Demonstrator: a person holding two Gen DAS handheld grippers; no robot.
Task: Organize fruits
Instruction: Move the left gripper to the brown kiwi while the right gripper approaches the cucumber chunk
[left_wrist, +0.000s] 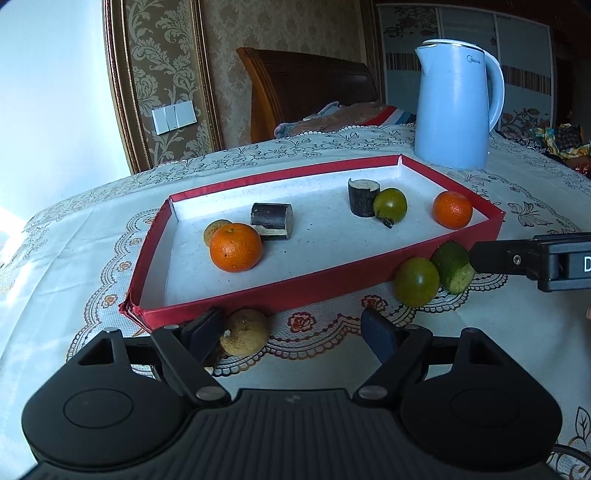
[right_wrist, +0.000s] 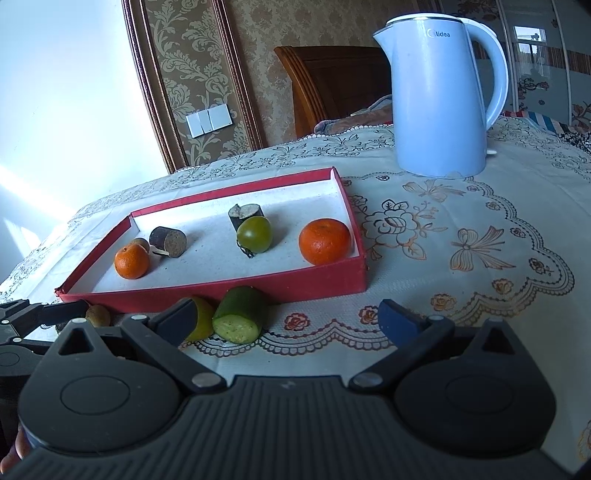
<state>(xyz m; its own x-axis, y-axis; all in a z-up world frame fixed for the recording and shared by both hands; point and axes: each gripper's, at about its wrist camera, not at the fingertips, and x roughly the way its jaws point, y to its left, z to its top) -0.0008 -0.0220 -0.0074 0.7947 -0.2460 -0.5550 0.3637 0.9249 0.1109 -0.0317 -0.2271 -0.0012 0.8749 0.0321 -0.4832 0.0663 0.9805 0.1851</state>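
Both grippers hover at the bench's near edge. The left gripper (left_wrist: 291, 332) has its jaws wide apart, empty, a brown fruit (left_wrist: 245, 331) between them. The right gripper (right_wrist: 291, 317), jaws likewise spread and empty, flanks a cucumber piece (right_wrist: 240, 314) outside the red tray (right_wrist: 221, 290).

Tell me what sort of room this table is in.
Most likely a bedroom at home. A wooden headboard with bedding stands behind the table, a sliding wardrobe fills the far wall, and the walls carry damask wallpaper. The kettle and lace tablecloth suit a household too.
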